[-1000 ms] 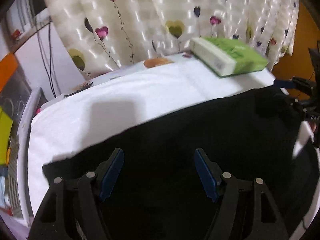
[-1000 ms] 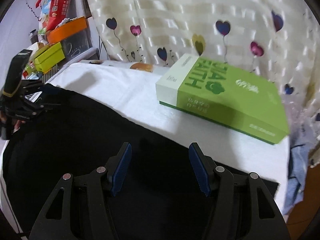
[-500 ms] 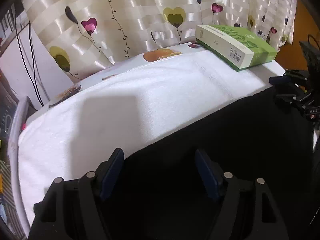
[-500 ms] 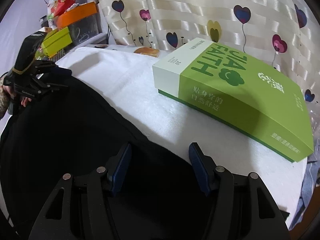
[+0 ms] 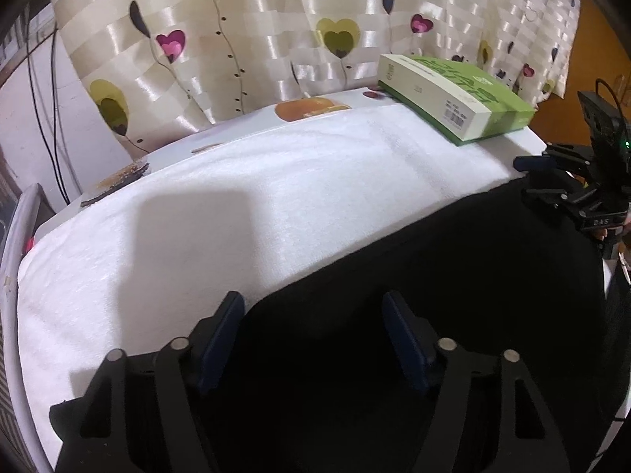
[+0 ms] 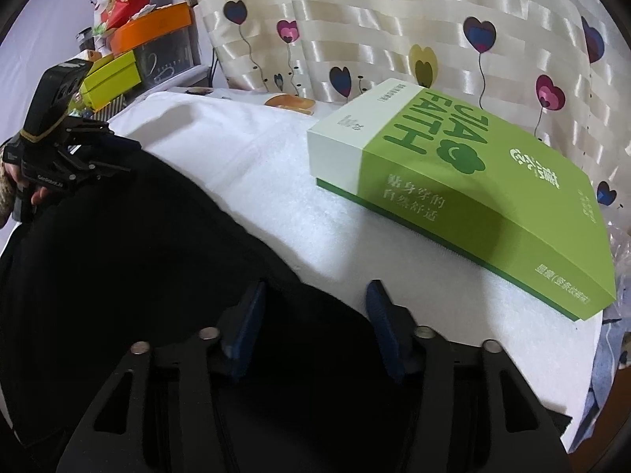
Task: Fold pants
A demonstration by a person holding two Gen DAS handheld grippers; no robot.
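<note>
Black pants lie across a white towel on the table; they also show in the right wrist view. My left gripper is open, its blue pads straddling the pants' far edge. My right gripper is open too, pads astride the pants' edge near the towel. Each gripper shows in the other's view: the right one at the far right, the left one at the far left, both low over the black cloth.
A green and white box lies on the towel close to my right gripper; it also shows at the back right. A heart-patterned curtain hangs behind. Stacked boxes stand at the left.
Both grippers have moved forward, so their pads now reach the pants' far edge and more white towel shows ahead. The jaws stay open.
</note>
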